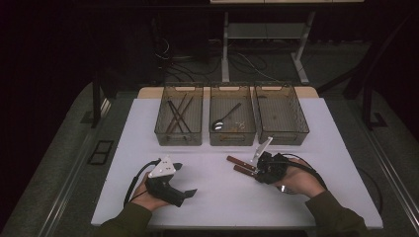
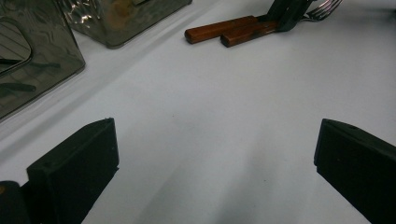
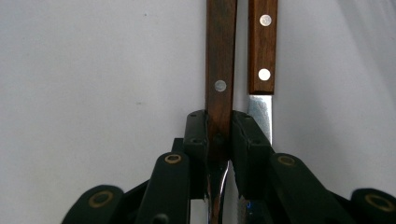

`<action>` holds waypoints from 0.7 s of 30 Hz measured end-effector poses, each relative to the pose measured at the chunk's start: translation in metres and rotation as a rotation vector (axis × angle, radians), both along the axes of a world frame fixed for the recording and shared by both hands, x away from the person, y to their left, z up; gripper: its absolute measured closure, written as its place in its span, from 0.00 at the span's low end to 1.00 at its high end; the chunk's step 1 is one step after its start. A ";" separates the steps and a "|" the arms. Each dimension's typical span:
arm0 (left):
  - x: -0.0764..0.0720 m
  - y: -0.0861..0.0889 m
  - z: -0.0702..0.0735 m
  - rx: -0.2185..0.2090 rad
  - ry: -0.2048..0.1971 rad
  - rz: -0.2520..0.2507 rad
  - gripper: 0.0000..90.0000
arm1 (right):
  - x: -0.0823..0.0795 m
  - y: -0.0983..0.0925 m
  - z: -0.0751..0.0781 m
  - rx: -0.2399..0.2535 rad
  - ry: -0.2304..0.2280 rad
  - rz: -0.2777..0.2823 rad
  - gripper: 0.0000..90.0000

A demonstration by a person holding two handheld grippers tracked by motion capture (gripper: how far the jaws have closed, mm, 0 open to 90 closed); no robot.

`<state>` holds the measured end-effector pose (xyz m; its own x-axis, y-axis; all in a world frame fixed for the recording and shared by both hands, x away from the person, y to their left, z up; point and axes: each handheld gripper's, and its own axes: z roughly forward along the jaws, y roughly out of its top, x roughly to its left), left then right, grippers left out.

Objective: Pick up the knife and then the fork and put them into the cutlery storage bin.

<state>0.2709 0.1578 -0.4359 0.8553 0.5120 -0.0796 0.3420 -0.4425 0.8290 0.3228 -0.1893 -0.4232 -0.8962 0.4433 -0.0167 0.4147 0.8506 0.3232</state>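
Note:
Two wooden-handled utensils lie side by side on the white table (image 1: 217,207), right of centre. My right gripper (image 1: 257,173) (image 3: 219,123) is shut on the nearer utensil (image 1: 244,171) (image 3: 220,60) (image 2: 247,33), its pads pressing the brown handle from both sides. The other is a knife (image 1: 238,161) (image 3: 262,42) (image 2: 217,28) with two rivets and a steel blade, lying just beside the jaws. Fork tines (image 2: 322,9) show behind that gripper. My left gripper (image 1: 184,179) (image 2: 215,140) rests at the front left, open wide over bare table.
Three translucent bins stand in a row at the back of the table. The left bin (image 1: 160,129) holds long dark sticks, the middle bin (image 1: 251,132) holds a spoon (image 1: 225,118), and the right bin (image 1: 302,129) looks empty. A table leg and cables lie beyond.

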 end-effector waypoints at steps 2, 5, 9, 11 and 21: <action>0.000 0.000 0.000 -0.001 0.000 0.000 0.00 | -0.001 0.000 0.000 0.019 0.017 -0.017 0.86; 0.000 0.000 0.000 -0.001 -0.001 0.000 0.00 | 0.001 -0.004 0.000 0.033 0.019 -0.018 0.86; 0.000 0.000 0.000 -0.002 -0.001 -0.001 0.00 | 0.002 -0.009 0.005 0.067 0.021 -0.029 0.86; 0.000 0.000 0.000 0.000 -0.001 -0.002 0.00 | 0.002 -0.011 0.007 0.092 0.020 -0.031 0.86; 0.000 0.000 0.000 -0.001 0.000 -0.001 0.00 | 0.006 -0.030 0.023 0.230 0.014 -0.094 0.86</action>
<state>0.2711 0.1581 -0.4358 0.8560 0.5107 -0.0803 0.3416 -0.4422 0.8293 0.3291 -0.2194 -0.4003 -0.8503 0.5154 0.1068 0.4945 0.7127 0.4975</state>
